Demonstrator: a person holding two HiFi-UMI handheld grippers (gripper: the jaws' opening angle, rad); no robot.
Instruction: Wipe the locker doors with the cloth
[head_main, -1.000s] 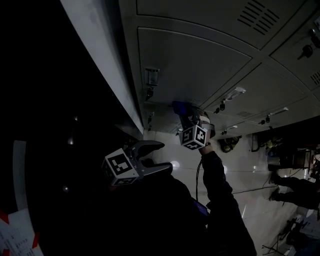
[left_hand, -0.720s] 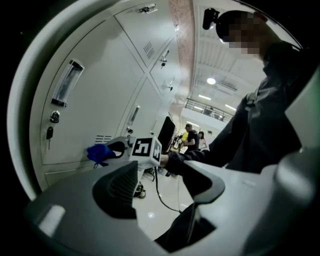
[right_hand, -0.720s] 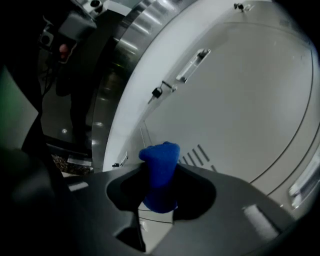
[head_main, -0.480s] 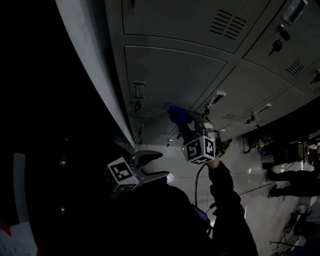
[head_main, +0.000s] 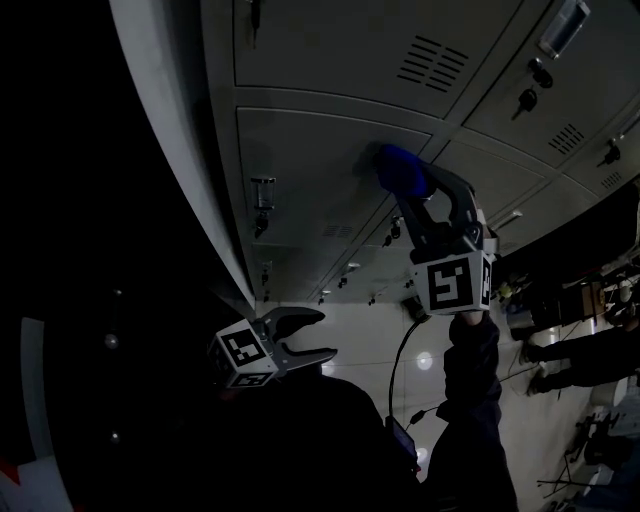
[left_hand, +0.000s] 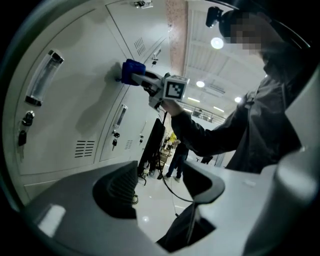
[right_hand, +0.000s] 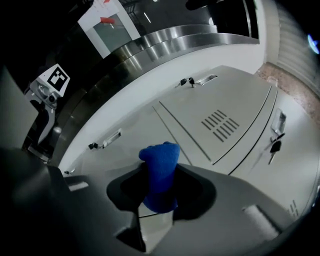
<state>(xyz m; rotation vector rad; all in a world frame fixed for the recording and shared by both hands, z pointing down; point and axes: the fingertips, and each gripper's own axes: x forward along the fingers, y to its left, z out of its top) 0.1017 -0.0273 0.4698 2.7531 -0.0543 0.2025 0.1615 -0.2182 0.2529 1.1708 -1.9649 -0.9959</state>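
Observation:
A bank of grey metal locker doors (head_main: 330, 170) fills the upper head view. My right gripper (head_main: 412, 182) is shut on a blue cloth (head_main: 400, 170) and presses it against a door near its right edge. In the right gripper view the blue cloth (right_hand: 160, 172) bulges out between the two jaws, with the locker door (right_hand: 150, 130) right behind it. From the left gripper view the cloth (left_hand: 131, 71) shows flat against the door (left_hand: 85, 100). My left gripper (head_main: 318, 335) hangs low at the centre left, open and empty, away from the lockers.
Door handles and key locks (head_main: 262, 195) stick out from the lockers. Vent slots (head_main: 430, 62) sit on the door above. A cable (head_main: 395, 375) runs down from the right gripper. People (head_main: 560, 355) and gear stand on the shiny floor (head_main: 370, 340) at the right.
My right gripper has risen up and to the right with the cloth, sliding it along the locker door. The left gripper has stayed nearly where it was.

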